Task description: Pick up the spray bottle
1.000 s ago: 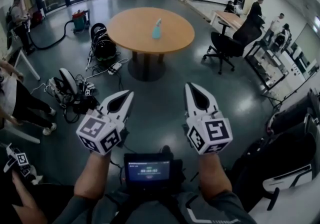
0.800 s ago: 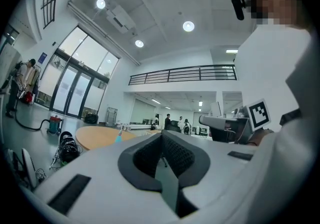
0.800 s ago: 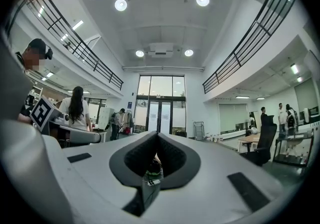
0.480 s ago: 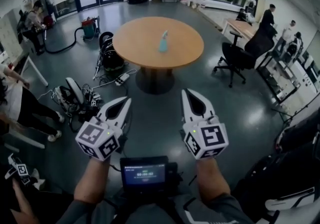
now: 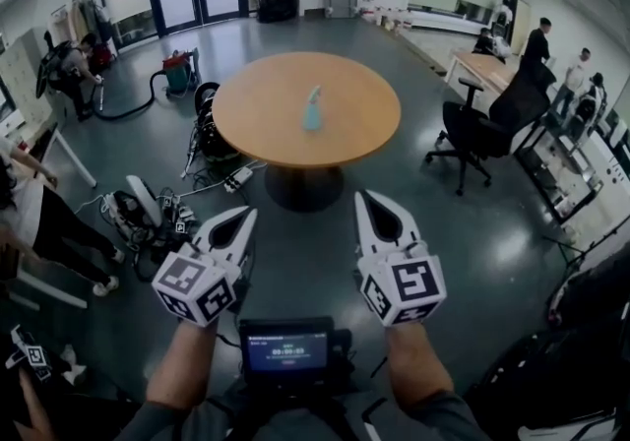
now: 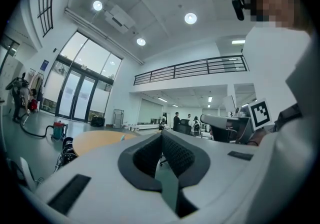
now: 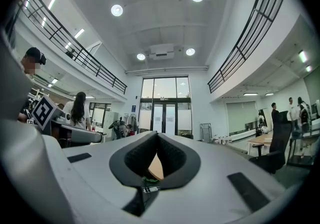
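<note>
A pale blue spray bottle (image 5: 312, 108) stands upright near the middle of a round wooden table (image 5: 266, 124), some way across the floor ahead of me. My left gripper (image 5: 248, 214) and right gripper (image 5: 364, 196) are held side by side in front of my body, pointing level towards the table and well short of it. Both are shut with nothing in them. In the left gripper view the shut left gripper (image 6: 161, 133) fills the bottom, with the table (image 6: 97, 140) beyond at left. In the right gripper view a sliver of the table (image 7: 156, 168) shows behind the shut right gripper (image 7: 157, 133).
A black office chair (image 5: 472, 139) stands right of the table. Bags, cables and a power strip (image 5: 157, 218) litter the floor at left, with a red vacuum cleaner (image 5: 179, 70) behind. People stand at the far left and right. A small screen (image 5: 287, 350) hangs at my chest.
The table with the bottle has come nearer and lower in the head view as I walked towards it. Both grippers stayed shut, side by side.
</note>
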Available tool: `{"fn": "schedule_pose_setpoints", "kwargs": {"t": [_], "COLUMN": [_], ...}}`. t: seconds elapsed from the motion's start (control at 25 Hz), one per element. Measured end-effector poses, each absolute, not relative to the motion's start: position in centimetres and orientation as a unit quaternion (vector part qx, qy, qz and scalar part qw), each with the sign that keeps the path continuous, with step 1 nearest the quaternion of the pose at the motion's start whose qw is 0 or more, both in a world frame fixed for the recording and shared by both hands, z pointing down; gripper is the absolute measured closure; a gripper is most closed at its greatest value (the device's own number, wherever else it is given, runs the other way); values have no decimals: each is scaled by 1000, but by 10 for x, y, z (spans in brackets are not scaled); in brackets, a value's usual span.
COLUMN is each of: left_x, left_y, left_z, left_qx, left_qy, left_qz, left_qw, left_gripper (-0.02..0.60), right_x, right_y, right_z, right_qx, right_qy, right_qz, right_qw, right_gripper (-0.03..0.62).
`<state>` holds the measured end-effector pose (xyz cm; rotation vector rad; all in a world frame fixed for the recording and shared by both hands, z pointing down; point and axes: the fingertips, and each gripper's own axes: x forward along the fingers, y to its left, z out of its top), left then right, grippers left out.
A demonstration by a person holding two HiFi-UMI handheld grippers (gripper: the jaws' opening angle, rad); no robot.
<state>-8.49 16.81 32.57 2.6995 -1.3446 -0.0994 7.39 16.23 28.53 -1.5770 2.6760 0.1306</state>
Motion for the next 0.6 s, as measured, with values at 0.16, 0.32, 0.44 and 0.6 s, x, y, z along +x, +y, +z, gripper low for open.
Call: {"fn": "schedule_pose_setpoints", "kwargs": {"t": [0.16, 0.32, 0.44, 0.6], "left_x": [-62, -50, -40, -30], "left_y": [147, 133, 126, 116], "left_z": [330, 330, 333, 333], "left_qx": [890, 887, 888, 889], "left_qy": [-451, -457, -455, -452], "left_qz": [-26, -19, -7, -5], "left_qw": [64, 64, 65, 68], "left_gripper": [582, 581, 581, 581], "right_x": [100, 118, 128, 135], "right_y": [143, 128, 121, 112], "right_z": [288, 292, 300, 302], "right_qx": [-503, -502, -506, -511], "right_qy": [863, 864, 862, 859], "right_qz": [43, 40, 28, 19], "right_qw": [16, 17, 23, 20], "right_gripper": [586, 586, 586, 586]}}
